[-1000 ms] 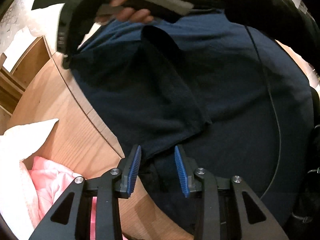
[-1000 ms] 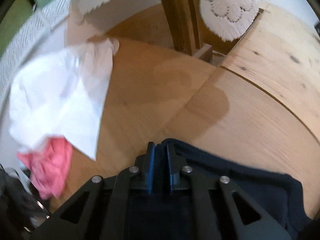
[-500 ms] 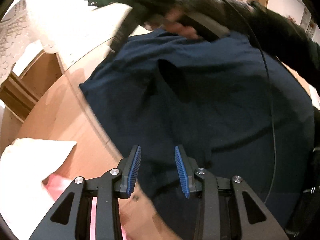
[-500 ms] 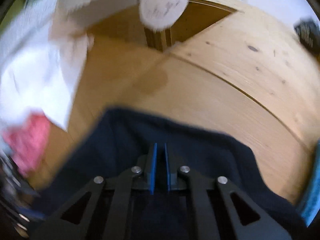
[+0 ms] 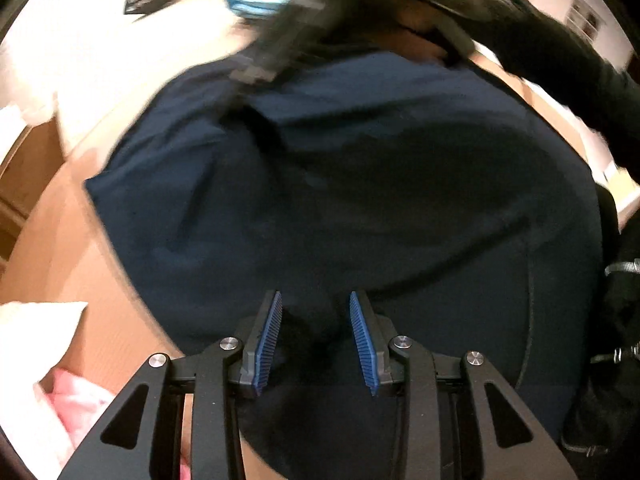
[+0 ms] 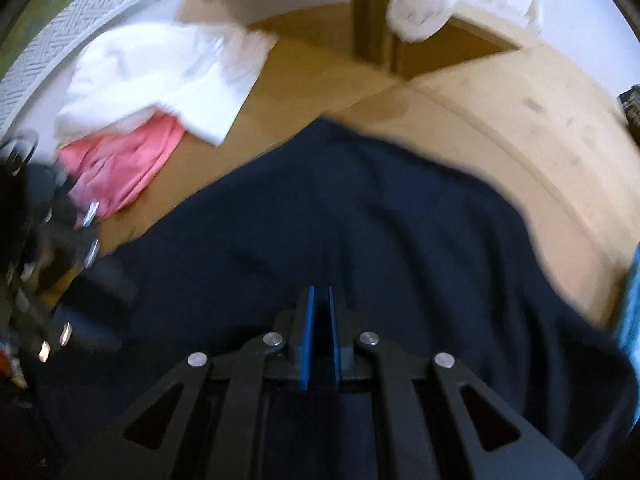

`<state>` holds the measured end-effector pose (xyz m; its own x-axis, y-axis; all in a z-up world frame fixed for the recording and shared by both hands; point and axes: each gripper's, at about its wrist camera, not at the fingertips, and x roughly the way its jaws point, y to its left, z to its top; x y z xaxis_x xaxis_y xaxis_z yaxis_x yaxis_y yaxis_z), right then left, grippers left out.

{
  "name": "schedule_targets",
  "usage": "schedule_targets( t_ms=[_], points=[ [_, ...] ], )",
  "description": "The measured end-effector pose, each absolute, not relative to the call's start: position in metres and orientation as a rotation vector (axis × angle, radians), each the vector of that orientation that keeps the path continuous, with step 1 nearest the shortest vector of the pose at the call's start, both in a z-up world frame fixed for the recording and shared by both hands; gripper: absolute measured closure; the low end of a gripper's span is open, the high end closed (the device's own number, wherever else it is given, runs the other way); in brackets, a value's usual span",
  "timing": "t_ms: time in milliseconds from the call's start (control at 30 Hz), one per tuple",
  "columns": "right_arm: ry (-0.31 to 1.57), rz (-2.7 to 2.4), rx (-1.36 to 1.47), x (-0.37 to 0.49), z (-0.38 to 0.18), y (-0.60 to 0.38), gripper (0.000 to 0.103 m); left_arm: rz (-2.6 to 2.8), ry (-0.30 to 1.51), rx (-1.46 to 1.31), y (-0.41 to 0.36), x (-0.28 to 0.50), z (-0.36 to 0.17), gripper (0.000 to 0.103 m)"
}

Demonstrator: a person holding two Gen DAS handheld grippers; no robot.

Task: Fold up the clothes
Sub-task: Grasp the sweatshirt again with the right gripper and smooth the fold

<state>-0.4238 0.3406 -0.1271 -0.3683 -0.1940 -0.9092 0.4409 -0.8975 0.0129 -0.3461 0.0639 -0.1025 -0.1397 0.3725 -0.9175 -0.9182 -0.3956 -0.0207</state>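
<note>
The navy shirt (image 5: 360, 184) lies spread over the wooden bench (image 6: 500, 128), most of it flat, with one edge lifted off the wood. That edge is caught in the right tool (image 6: 319, 336), whose blue pads are clenched tight on a fold of the dark cloth; to my eye it is carrying that side across the rest of the garment to lay a fold, which would explain the slack ripples running away from it. The left tool (image 5: 316, 340) hangs over the near part of the shirt with its jaws easing apart, dark cloth showing in the gap but neither pad pressing on it (so I'd call it released, perhaps ready to pin or take a hem). A dark sleeve (image 5: 560, 52) of the person reaches over the far side.

Off to one side, well apart from the shirt, a white cloth (image 6: 160, 80) lies partly over a pink garment (image 6: 120, 168), probably waiting their turn. The bench is pale, knotty timber with a seam across it. Beyond it hangs white lace-edged fabric (image 6: 420, 8) over a wooden frame, and a patterned pale floor (image 6: 60, 52) shows past the edge.
</note>
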Motion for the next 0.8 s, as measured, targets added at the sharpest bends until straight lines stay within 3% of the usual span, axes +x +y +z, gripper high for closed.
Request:
schedule_targets(
  t_ms=[67, 200, 300, 367, 533, 600, 633, 667, 800],
  points=[
    [0.565, -2.316, 1.499, -0.402, -0.132, 0.337, 0.095, 1.749, 0.747, -1.157, 0.063, -0.358, -0.106, 0.06],
    [0.432, -2.38, 1.447, -0.39, -0.112, 0.352, 0.094, 1.788, 0.68, -1.191, 0.062, -0.388, -0.105, 0.06],
    [0.412, -2.37, 1.39, -0.391, -0.112, 0.348, 0.081, 1.784, 0.539, -1.231, 0.062, -0.403, -0.101, 0.06],
    [0.502, -2.368, 1.405, -0.393, -0.122, 0.343, 0.073, 1.751, 0.494, -1.245, 0.064, -0.399, -0.103, 0.06],
    [0.5, -2.334, 1.431, -0.398, -0.137, 0.339, 0.073, 1.674, 0.672, -1.188, 0.08, -0.35, -0.119, 0.057],
    [0.456, -2.336, 1.429, -0.398, -0.138, 0.339, 0.074, 1.667, 0.725, -1.177, 0.082, -0.342, -0.125, 0.057],
    [0.421, -2.354, 1.433, -0.4, -0.136, 0.34, 0.096, 1.668, 0.739, -1.173, 0.083, -0.341, -0.127, 0.06],
    [0.382, -2.374, 1.438, -0.401, -0.133, 0.342, 0.1, 1.67, 0.748, -1.171, 0.083, -0.341, -0.129, 0.06],
    [0.318, -2.457, 1.312, -0.397, -0.107, 0.344, 0.1, 1.651, 0.727, -1.186, 0.078, -0.345, -0.132, 0.068]
  ],
)
